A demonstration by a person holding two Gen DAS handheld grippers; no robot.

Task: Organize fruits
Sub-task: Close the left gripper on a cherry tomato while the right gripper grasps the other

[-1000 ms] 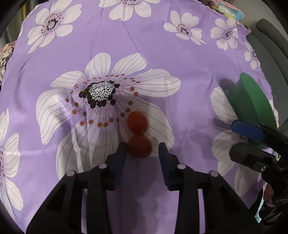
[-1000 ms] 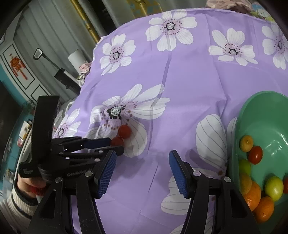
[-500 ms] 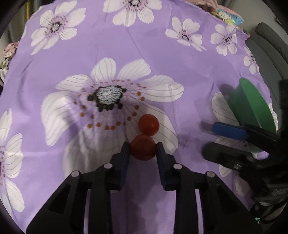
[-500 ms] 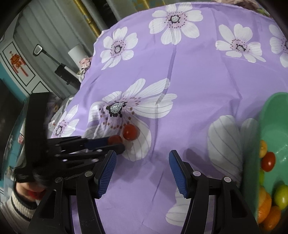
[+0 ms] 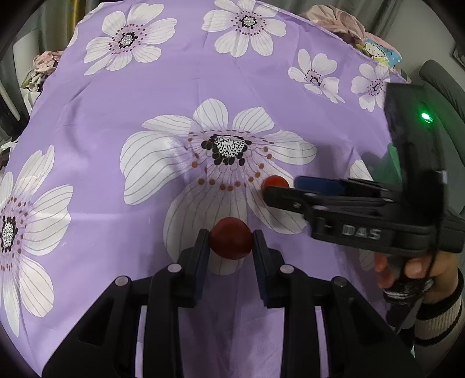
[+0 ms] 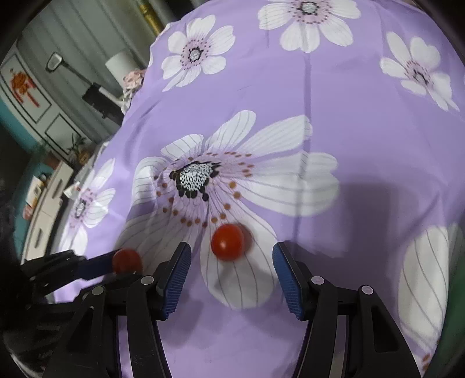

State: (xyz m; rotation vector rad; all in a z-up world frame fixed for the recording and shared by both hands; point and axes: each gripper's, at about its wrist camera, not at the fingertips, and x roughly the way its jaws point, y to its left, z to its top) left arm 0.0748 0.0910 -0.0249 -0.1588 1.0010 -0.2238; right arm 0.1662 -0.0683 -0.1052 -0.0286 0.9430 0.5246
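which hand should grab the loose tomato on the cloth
Right. The right hand-held gripper is open, with the loose tomato just ahead of the gap between its fingers. The left hand-held gripper is already shut on the other tomato.

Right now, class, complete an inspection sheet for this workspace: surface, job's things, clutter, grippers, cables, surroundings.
Surface: purple flowered cloth, smooth, a few creases.
Job's things: held tomato between the left pads; loose tomato lying on a white petal; green bowl mostly hidden behind the right gripper.
Clutter: nothing seen on the cloth.
Grippers: left gripper shut on the held tomato; right gripper open, loose tomato just ahead of its jaws.
Cables: thin dark cord by the hand.
Surroundings: bundled fabrics, wall picture, grey seat.
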